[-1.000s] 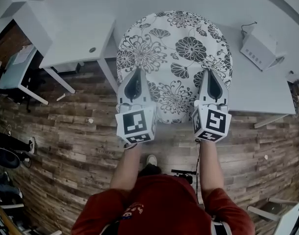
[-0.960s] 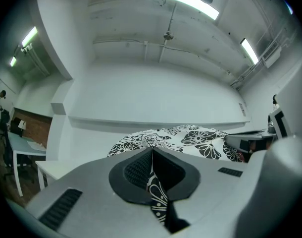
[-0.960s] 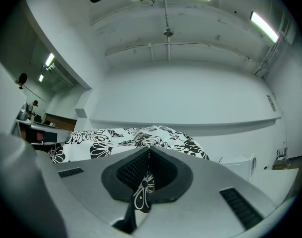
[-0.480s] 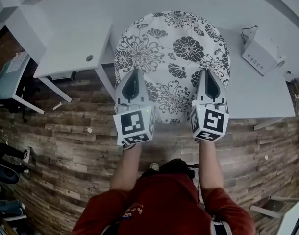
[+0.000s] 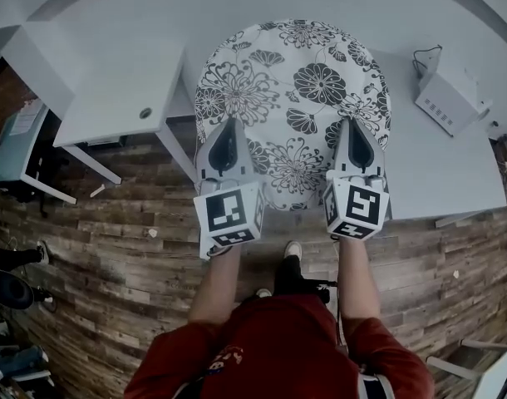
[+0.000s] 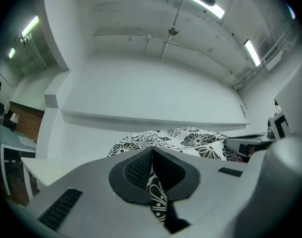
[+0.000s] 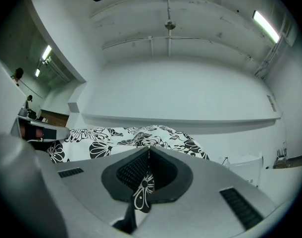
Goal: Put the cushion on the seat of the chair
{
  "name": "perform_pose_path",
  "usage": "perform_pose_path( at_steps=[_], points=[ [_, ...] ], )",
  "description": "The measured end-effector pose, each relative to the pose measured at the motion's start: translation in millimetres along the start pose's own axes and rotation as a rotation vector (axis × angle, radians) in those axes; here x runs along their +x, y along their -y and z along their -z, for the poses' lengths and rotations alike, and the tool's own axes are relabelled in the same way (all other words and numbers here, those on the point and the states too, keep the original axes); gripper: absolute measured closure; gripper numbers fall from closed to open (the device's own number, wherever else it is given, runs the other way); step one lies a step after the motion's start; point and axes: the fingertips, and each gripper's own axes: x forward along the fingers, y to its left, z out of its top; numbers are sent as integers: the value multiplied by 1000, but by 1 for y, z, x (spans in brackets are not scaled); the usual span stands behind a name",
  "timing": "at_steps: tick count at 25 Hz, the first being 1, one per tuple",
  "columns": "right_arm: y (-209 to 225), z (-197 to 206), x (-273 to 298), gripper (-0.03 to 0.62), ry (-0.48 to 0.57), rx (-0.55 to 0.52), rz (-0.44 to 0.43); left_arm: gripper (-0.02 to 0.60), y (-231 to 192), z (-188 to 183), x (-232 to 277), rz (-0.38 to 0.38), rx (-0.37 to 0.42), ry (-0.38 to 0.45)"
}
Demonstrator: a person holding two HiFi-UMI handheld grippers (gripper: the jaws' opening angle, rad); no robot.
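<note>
leftward first: white desk (image 5: 112,81) with a round cable hole, above plank floor (image 5: 112,248). then left gripper (image 5: 227,135), jaws clamped on a fold at the near hem of the floral cushion (image 5: 295,90). spread over the desk, near rim past the desk edge; resting or lifted, hard to tell. two grips set wide apart, probably to keep a floppy pad flat and level. further right, right gripper (image 5: 353,135), jaws likewise pinched shut on that hem. far right, white box (image 5: 449,94) with a cable. no chair seat made out. no legible writing; only square markers (image 5: 228,210) on the cubes.
</note>
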Motion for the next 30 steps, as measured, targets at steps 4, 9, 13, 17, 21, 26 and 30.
perform_pose_path(
  at_steps=[4, 9, 13, 17, 21, 26, 30],
  points=[
    [0, 2, -2, 565, 36, -15, -12, 552, 1, 3, -4, -10, 1, 41],
    [0, 3, -2, 565, 70, -22, -13, 552, 2, 6, -5, -7, 9, 73],
    [0, 6, -1, 565, 87, -24, -13, 552, 1, 10, -3, -5, 14, 86],
    [0, 9, 0, 565, 100, -28, -10, 552, 1, 11, -1, -1, 20, 100],
    [-3, 7, -3, 565, 109, -21, -9, 552, -1, 8, -5, -2, 27, 106],
    [-1, 7, -4, 565, 129, -17, -17, 553, 2, 9, -8, -13, 35, 120],
    [2, 13, 2, 565, 133, -10, -22, 552, 3, 14, -1, -19, 40, 122]
  ],
)
